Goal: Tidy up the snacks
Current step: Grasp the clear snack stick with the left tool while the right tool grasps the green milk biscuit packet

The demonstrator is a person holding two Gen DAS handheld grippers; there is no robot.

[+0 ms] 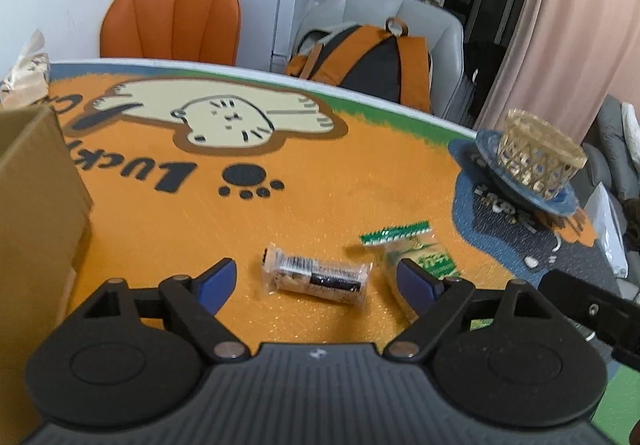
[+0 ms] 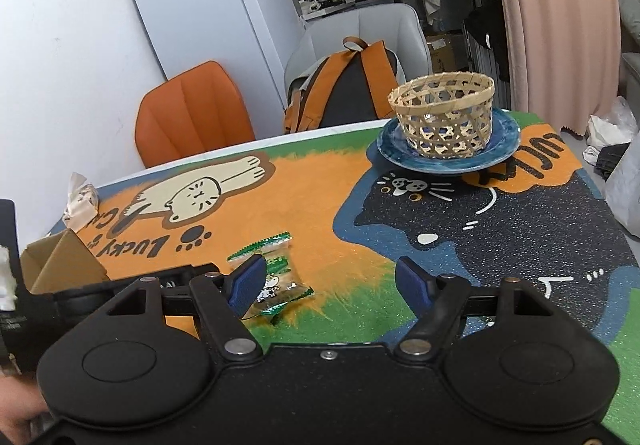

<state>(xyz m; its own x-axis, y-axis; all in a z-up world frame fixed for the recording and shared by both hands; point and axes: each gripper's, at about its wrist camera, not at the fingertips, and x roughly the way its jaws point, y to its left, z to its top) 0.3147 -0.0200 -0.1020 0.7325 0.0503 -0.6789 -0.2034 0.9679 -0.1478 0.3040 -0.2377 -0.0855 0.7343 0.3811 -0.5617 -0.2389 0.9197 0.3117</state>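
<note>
Two open grippers over a cat-print table mat, snacks lying loose.

From the left wrist, the left gripper (image 1: 316, 279) hangs with its blue pads spread wide and nothing pinched; a clear-wrapped dark snack roll (image 1: 316, 277) lies on the orange mat (image 1: 320, 197) in the gap between them, touching neither pad, with a green-and-white snack packet (image 1: 416, 251) just beside the right-hand pad. A cardboard box (image 1: 36, 197) stands at the left edge, and a woven basket (image 1: 540, 157) sits on a blue plate (image 1: 560, 201) far right. From the right wrist, the right gripper (image 2: 332, 283) is also parted and empty, the green packet (image 2: 276, 277) lying by its left pad, partly hidden behind it; I cannot tell if they touch. The basket (image 2: 444, 117) on its plate (image 2: 388, 149) stands well beyond.
</note>
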